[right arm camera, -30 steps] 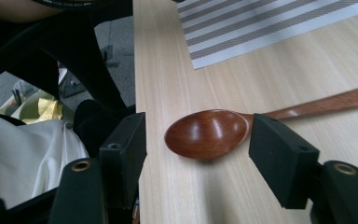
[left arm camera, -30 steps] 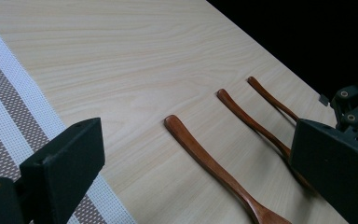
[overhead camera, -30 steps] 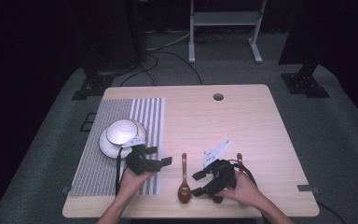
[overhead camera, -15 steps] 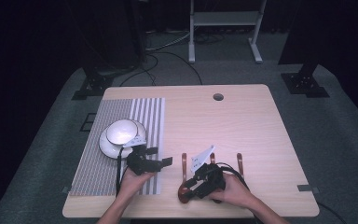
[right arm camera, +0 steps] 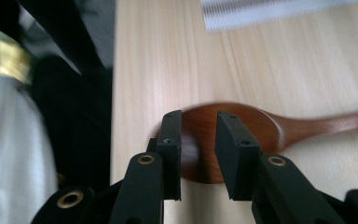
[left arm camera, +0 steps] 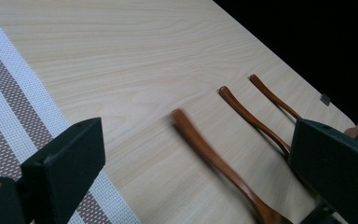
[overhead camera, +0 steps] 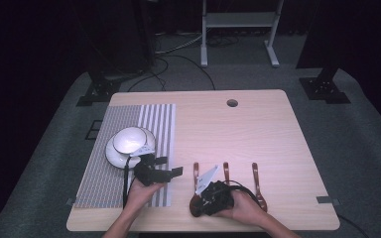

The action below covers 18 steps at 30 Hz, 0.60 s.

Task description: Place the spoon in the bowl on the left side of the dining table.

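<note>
Three brown wooden spoons lie side by side near the table's front edge: the left spoon (overhead camera: 196,172) (left arm camera: 209,154), the middle spoon (overhead camera: 225,171) (left arm camera: 251,119) and the right spoon (overhead camera: 255,178) (left arm camera: 272,95). My right gripper (overhead camera: 201,201) (right arm camera: 198,126) hovers over the left spoon's bowl (right arm camera: 205,140). Its jaws stand a narrow gap apart, with the bowl showing between them. My left gripper (overhead camera: 171,166) (left arm camera: 196,177) rests at the placemat's right edge. It is wide open, holds nothing and points toward the spoons.
A striped placemat (overhead camera: 104,173) covers the table's left part, with a white bowl (overhead camera: 129,140) on a plate (overhead camera: 113,156) on it. The table has a cable hole (overhead camera: 232,103) at the back. The front edge is close to my right gripper.
My right gripper has moved left from between the middle and right spoons to the left spoon's bowl. My left gripper has stayed put.
</note>
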Available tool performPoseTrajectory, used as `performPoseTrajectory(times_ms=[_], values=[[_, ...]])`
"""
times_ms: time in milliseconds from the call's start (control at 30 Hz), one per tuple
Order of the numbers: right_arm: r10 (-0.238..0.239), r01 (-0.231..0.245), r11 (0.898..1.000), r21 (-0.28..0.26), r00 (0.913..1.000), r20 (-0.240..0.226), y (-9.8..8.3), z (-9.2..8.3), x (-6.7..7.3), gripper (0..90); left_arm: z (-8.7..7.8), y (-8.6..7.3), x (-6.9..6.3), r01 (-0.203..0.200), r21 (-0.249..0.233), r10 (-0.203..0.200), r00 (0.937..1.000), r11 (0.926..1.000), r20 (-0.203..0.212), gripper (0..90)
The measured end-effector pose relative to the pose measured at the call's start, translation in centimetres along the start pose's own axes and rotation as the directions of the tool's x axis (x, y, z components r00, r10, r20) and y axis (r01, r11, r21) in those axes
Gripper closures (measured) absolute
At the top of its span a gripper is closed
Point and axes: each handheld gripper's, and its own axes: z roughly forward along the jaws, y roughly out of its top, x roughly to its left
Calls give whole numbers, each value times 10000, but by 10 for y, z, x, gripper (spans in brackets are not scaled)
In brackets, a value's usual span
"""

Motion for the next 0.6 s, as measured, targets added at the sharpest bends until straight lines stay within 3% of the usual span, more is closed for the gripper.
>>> performPoseTrajectory(times_ms=[33,133,200,333,400,567,600], values=[[0,0,10000,0,10000,0,0,0,0,711,0,0,0,0,0,0,10000,10000,0,26],[-497,505,9987,-78,9958,773,-1,2,14,712,3,0,-1,51,59,-52,9999,10000,99,28],[-571,588,9981,-156,9938,953,-2,2,16,713,3,0,-2,57,117,-59,9999,9999,113,28],[-614,649,9974,-309,9929,1022,-4,2,17,714,7,-1,-4,200,225,-206,9995,9995,251,29],[-708,762,9962,-427,9908,1151,-6,2,19,715,11,-2,-4,540,371,-557,9974,9978,457,40],[-821,883,9950,-475,9893,1209,-7,2,20,715,19,-1,-6,831,565,-866,9943,9949,626,50],[-935,1006,9937,-495,9872,1295,-8,2,21,715,23,-2,-8,1021,679,-1073,9912,9925,774,55]])
